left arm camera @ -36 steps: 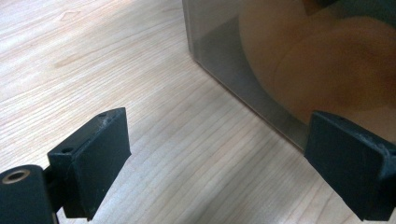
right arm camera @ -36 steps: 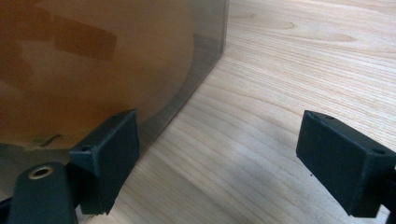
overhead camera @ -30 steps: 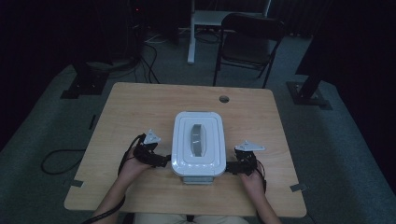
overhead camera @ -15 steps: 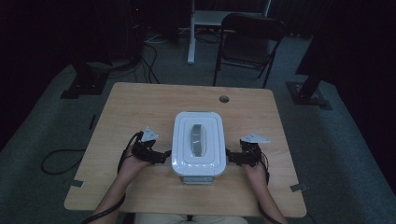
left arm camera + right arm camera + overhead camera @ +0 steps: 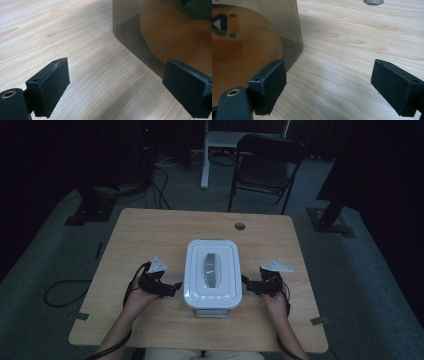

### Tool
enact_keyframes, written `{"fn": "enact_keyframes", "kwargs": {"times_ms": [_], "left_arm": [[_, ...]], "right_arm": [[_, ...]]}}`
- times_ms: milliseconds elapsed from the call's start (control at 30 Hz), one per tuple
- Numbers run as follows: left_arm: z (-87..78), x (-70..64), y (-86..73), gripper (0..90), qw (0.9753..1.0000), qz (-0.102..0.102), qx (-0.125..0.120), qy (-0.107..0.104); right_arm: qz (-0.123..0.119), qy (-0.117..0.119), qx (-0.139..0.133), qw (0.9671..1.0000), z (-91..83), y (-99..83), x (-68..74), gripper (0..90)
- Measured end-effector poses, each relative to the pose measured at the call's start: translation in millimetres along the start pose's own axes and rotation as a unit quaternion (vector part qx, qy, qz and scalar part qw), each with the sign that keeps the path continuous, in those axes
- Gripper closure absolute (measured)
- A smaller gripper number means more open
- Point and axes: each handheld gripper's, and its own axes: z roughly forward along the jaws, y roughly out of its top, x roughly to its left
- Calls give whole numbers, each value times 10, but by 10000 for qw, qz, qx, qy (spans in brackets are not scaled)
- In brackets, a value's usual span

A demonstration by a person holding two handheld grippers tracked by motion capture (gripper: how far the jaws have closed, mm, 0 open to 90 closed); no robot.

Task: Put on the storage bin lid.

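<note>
My high view looks forward and down over the whole table (image 5: pixel 150 235). My left gripper view and right gripper view sit low and close to the wood, each facing one side of the clear box (image 5: pixel 212 272), which all three share.

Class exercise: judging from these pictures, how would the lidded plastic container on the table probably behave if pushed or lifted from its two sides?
The container looks rigid, with flat clear walls, so it would probably slide rather than roll. Something orange-brown shows through the wall, so it likely has some weight. Smooth plastic may slip between the open left gripper and right gripper.
</note>
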Motion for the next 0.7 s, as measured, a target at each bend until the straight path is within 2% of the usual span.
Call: {"fn": "enact_keyframes", "kwargs": {"times_ms": [300, 700], "left_arm": [[-99, 99, -116, 80, 9999, -116, 49, 95], [-241, 238, -295, 80, 9991, -312, 85, 279]], "right_arm": [[10, -70, -11, 10000, -67, -31, -12, 127], [107, -246, 48, 9996, -180, -167, -121, 127]]}}
